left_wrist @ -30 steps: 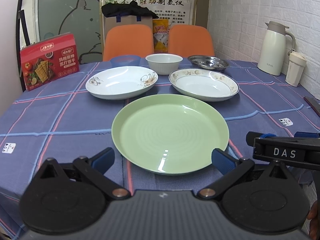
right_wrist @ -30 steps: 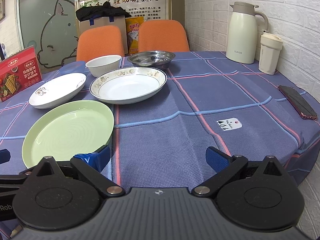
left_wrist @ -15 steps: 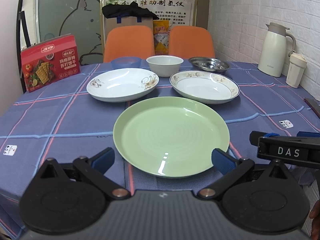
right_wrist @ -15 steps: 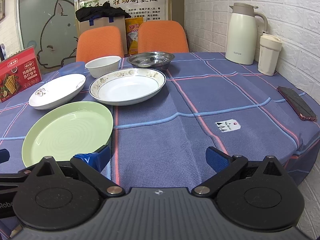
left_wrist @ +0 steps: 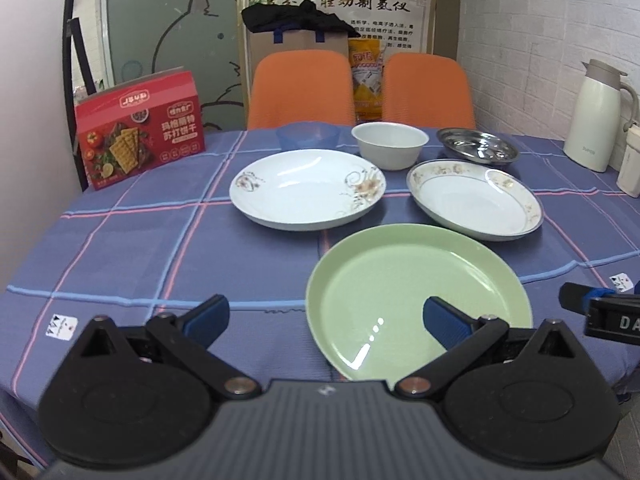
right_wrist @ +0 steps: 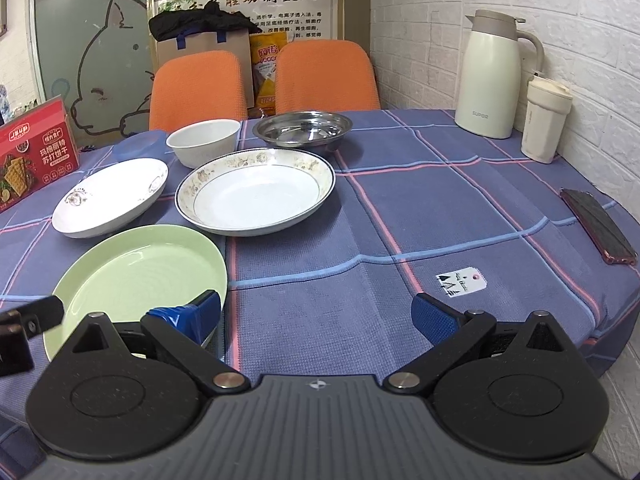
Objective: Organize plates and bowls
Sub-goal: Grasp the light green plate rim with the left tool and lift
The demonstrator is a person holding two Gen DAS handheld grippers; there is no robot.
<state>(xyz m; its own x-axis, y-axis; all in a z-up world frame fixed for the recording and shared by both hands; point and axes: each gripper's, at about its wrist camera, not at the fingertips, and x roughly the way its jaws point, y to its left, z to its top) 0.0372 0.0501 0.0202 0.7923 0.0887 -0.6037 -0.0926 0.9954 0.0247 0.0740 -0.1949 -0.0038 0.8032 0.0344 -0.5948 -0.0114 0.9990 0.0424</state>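
Blue checked tablecloth carries everything; my left gripper and right gripper gape empty either side of the green plate, probably the stack's base, white bowl far behind

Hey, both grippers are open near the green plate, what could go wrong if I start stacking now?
The green plate sits near the table's front edge; a nudge from the left gripper might slide it off. It also lies close to the gold-rimmed plate, so lifting either one risks clipping the other. The phone lies near the edge beside the right gripper; a wide swing may knock it.
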